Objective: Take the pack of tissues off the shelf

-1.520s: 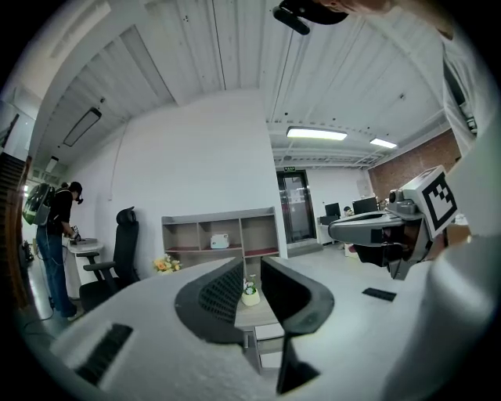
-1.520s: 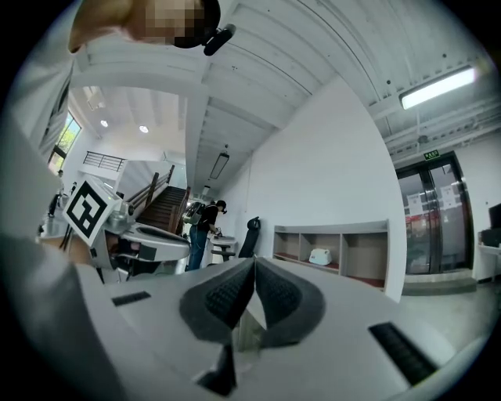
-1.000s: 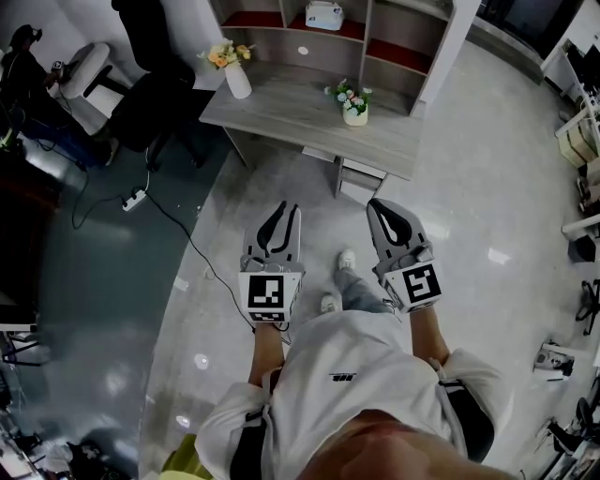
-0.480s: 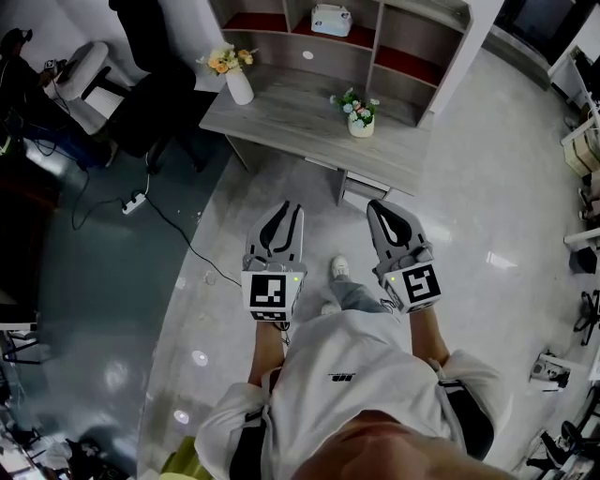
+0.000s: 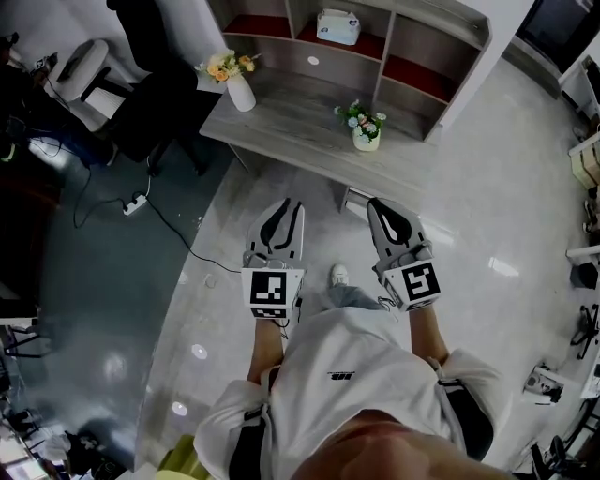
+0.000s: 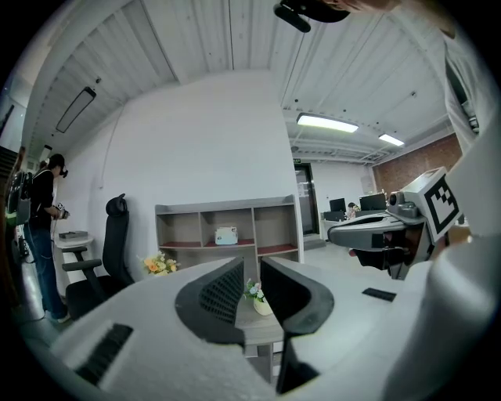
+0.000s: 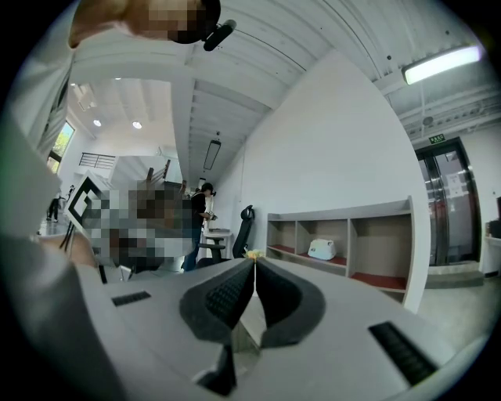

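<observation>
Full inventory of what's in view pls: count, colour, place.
pack of tissues: 1, white, shelf's middle compartment
shelf: 1, grey, red compartment floors, at desk's back
desk: 1, grey wood, ahead
flower vase: 1, white, yellow-orange blooms, desk's left end
flower pot: 1, white, pink-white blooms, desk's right part
office chair: 1, black, left of desk
power strip: 1, white, floor at left
bystander: 1, dark clothes, far left
left gripper: 1, white, black fingers narrowly apart, empty
right gripper: 1, white, fingers together, empty
</observation>
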